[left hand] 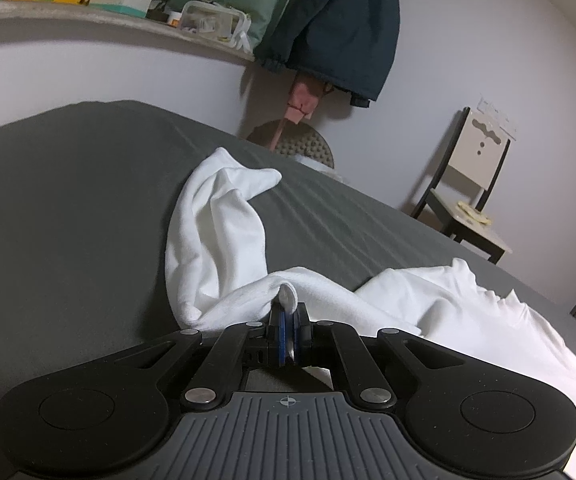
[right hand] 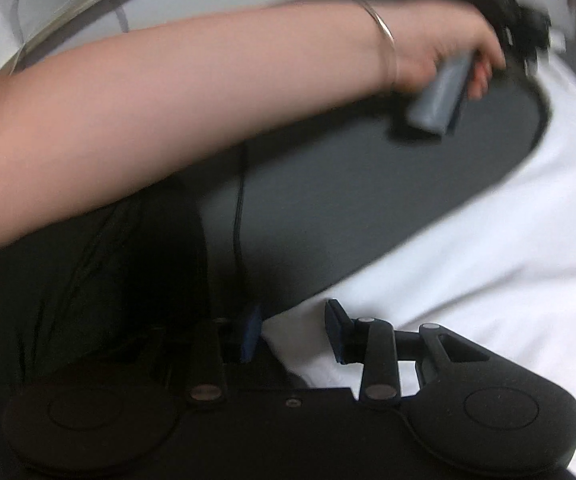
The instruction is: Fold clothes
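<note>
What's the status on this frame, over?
Left gripper shut on shirt. Right gripper open, jaws astride shirt edge. Shirt crumpled on bed. Nothing in the way.

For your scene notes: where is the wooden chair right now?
In the left wrist view, the chair stands far right against the wall, beyond the grey bed and white garment.

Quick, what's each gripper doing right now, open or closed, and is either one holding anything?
Left gripper: closed, pinching a fold of the white garment.
Right gripper: open, jaws spread around the garment's edge, not gripping.
</note>
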Demonstrator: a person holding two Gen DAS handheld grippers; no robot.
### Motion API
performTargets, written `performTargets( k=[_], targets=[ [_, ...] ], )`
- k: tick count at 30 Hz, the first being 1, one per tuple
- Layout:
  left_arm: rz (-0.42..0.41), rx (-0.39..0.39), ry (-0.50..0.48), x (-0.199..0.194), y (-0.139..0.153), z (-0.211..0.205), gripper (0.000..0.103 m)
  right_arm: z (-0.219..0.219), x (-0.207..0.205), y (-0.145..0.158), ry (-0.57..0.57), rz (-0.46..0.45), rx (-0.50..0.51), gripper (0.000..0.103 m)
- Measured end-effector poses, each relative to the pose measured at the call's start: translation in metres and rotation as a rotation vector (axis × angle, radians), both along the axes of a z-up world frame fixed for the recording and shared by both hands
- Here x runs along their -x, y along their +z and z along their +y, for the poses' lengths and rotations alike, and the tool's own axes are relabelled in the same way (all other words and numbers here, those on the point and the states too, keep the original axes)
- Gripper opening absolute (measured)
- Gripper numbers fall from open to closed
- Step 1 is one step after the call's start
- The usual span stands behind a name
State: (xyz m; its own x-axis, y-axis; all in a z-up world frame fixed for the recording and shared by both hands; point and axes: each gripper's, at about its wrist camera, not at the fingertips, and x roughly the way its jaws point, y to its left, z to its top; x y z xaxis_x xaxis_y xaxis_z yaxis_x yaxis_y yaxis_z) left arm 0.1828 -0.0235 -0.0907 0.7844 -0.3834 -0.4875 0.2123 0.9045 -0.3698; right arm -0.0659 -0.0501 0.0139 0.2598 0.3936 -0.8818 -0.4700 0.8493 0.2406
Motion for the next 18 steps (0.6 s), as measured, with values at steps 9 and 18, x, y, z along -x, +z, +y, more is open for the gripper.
performTargets(
  k=[9,18],
  targets=[
    [0.004,-0.009,0.000,0.000,-0.002,-0.002,0.003,0.019,-0.025,0.001,-0.096,0.108,0.127,0.031],
    [0.008,-0.005,0.001,0.000,-0.003,-0.001,0.003,0.034,-0.009,0.001,-0.041,-0.057,0.253,0.011]
  ],
)
